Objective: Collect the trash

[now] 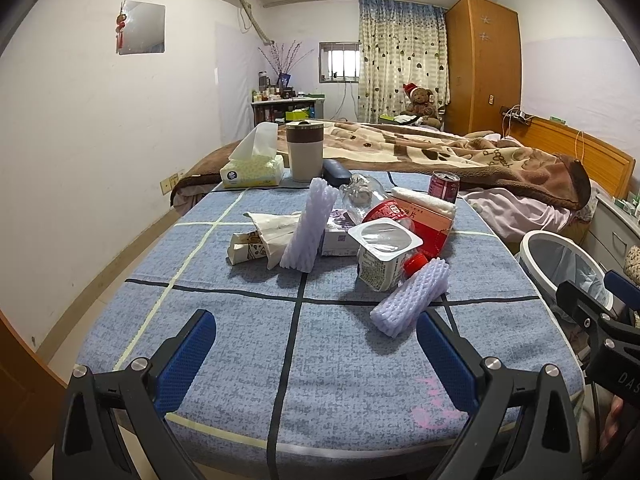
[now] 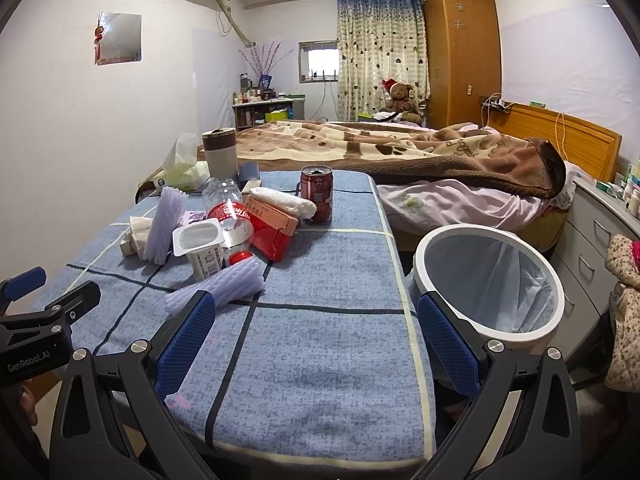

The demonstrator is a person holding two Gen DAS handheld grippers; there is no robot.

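Left wrist fisheye: set low at the near edge of the table (image 1: 240,344), facing along it toward the bed (image 1: 440,152) and curtained window; the left gripper (image 1: 316,344) frames the lower edge, and the right gripper (image 1: 592,300) enters at the lower right. Right wrist fisheye: similar height and heading, placed further right, so the bin (image 2: 490,280) fills the right centre and the left gripper (image 2: 40,300) shows at the lower left. Both views share the tabletop litter, bed, wardrobe (image 1: 484,64) and far wall.
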